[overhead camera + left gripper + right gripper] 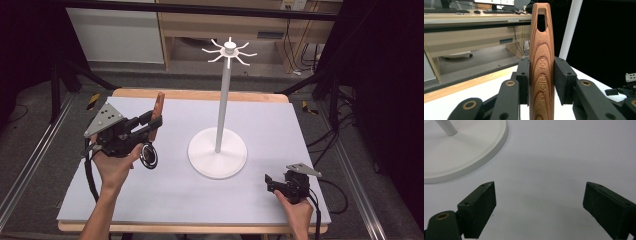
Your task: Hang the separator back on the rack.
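The left gripper (150,125) held a brown wooden kitchen-tool handle with a hanging slot (541,62) upright, its jaws clamped on both flat sides, at about nine o'clock from the white hook stand with a round base (218,150) on the pale grey tabletop (175,200). The right gripper (539,202) rested near five o'clock, jaws wide apart with bare tabletop between them

The tall white metal stand with a round base (217,159) and hooked crown (229,51) rises mid-counter, between both tongs. The left tongs (152,121), clamped on a brown wooden utensil handle (158,114), sit left of its pole. The right tongs (270,182) rest low, jaws apart, with bare grey counter (175,195) ahead.
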Demonstrator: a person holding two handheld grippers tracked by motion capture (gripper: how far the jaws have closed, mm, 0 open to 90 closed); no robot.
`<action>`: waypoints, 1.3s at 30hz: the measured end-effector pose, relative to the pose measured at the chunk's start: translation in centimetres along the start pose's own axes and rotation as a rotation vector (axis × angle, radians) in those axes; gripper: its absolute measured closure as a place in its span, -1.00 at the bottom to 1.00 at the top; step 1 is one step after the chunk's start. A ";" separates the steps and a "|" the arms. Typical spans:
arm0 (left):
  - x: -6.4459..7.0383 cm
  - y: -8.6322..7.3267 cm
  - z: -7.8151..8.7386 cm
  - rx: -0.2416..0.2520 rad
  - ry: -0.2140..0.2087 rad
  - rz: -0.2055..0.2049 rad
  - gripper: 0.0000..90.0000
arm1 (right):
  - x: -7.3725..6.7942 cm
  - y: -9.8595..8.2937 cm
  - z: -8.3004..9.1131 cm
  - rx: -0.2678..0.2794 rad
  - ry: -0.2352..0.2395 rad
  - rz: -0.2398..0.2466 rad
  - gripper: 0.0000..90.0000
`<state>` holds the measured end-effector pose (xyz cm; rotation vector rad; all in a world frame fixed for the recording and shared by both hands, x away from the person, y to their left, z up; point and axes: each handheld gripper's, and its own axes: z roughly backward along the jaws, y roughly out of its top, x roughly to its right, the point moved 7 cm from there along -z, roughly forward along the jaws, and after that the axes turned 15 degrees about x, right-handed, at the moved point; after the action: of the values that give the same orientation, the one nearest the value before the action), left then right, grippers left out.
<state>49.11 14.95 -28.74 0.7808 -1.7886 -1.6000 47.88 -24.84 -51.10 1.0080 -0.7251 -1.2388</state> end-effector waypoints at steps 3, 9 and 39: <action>0.4 0.7 -0.4 0.010 -0.017 0.000 0.50 | -0.1 0.0 0.0 -0.001 -0.001 0.002 -0.74; 0.9 1.9 -1.1 0.018 -0.030 -0.009 0.50 | -0.1 0.0 -0.1 -0.001 0.000 0.006 -0.74; 3.6 6.2 -3.9 0.065 -0.089 -0.038 0.50 | -0.2 -0.1 0.0 -0.004 0.001 0.000 -0.74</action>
<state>49.56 10.28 -22.05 0.7892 -1.9078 -1.6315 47.80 -24.67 -51.13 1.0056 -0.7216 -1.2394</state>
